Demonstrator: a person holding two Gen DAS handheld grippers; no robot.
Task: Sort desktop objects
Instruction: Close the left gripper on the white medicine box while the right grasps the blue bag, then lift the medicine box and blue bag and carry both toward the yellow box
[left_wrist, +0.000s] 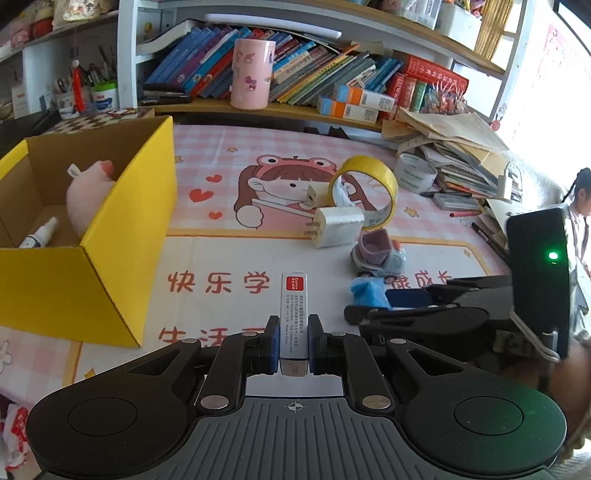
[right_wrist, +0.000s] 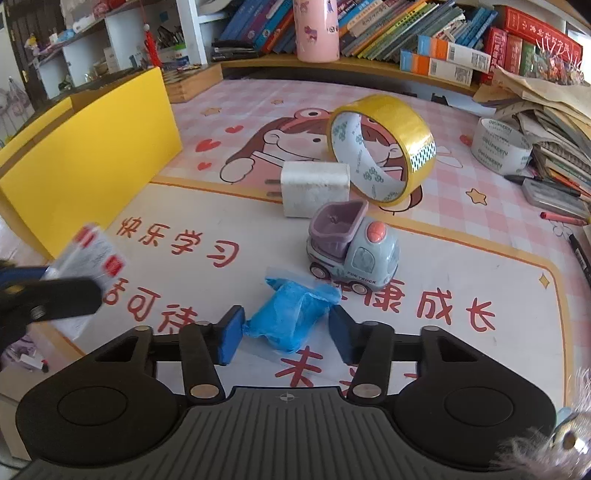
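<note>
A small white box (left_wrist: 294, 317) is pinched upright between the left tongs (left_wrist: 293, 341), above the table (left_wrist: 221, 258), right of the yellow carton (left_wrist: 122, 236). A crumpled blue bag (right_wrist: 291, 317) on the table is flanked by the right tongs (right_wrist: 286, 332), spread, with pads apparently not pressing.

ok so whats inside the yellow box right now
Inside the yellow box lie a pink plush toy and a small white spray bottle. The near wall hides the rest of its floor.

box (left_wrist: 110, 236) left on mat (left_wrist: 221, 258), plush (left_wrist: 90, 192) and bottle (left_wrist: 38, 234) inside | charger (right_wrist: 314, 188) before tape roll (right_wrist: 384, 147) | toy truck (right_wrist: 352, 254) behind crumpled bag (right_wrist: 291, 314)
</note>
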